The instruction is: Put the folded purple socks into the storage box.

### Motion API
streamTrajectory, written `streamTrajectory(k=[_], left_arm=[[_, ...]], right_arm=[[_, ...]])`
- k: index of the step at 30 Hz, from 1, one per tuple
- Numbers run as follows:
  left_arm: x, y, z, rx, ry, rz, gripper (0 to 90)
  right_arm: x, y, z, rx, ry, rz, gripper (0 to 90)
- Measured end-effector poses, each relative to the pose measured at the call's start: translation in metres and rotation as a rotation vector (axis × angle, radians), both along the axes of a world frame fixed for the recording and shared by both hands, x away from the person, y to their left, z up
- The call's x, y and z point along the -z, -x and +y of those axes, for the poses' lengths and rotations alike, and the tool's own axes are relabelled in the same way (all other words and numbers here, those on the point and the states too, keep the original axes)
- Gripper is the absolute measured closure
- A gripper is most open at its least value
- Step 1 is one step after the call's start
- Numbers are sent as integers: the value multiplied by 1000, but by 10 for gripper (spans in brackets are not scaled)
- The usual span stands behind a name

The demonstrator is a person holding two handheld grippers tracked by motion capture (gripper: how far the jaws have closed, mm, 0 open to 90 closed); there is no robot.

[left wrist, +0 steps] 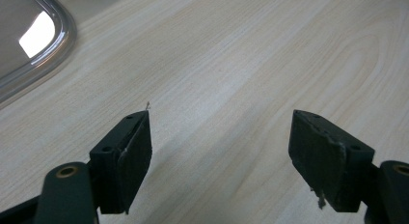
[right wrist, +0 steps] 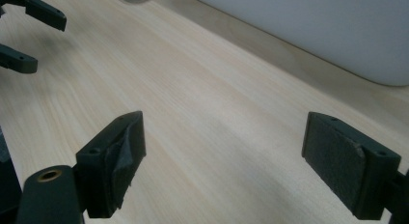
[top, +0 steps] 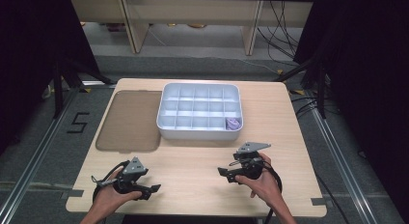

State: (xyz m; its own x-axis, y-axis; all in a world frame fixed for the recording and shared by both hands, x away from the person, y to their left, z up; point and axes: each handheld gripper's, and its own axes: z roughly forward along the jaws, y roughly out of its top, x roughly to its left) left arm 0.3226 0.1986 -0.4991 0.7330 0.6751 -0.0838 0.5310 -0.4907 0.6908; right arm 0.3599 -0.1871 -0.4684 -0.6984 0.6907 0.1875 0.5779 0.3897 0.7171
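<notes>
Compartment tray [top: 166,108] sits at the table's [top: 193,161] far middle, a purple item [top: 233,123] in its near-right cell. I hold both grippers, left [top: 154,189] and right [top: 223,174], wide-jawed and empty above bare wood.

One readable sign: a black numeral "5" [top: 78,122] marked on the grey floor [top: 43,151] left of the table [top: 193,171], beside the metal rail [top: 34,161]. Nothing legible on the tray [top: 166,130], the lid [top: 130,120] or the tools.
</notes>
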Motion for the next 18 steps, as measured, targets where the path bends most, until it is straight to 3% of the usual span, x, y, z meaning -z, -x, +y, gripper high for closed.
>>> streamTrajectory(k=[7,14,18], left_arm=[[0,1,-1,-2,7,2,230],[0,0,0,10,-1,-4,230],[0,0,-1,13,-3,-4,230]], right_arm=[[6,4,-2,0,-8,4,166],[12,9,-5,9,10,39,167],[15,10,-7,-2,0,30,167]])
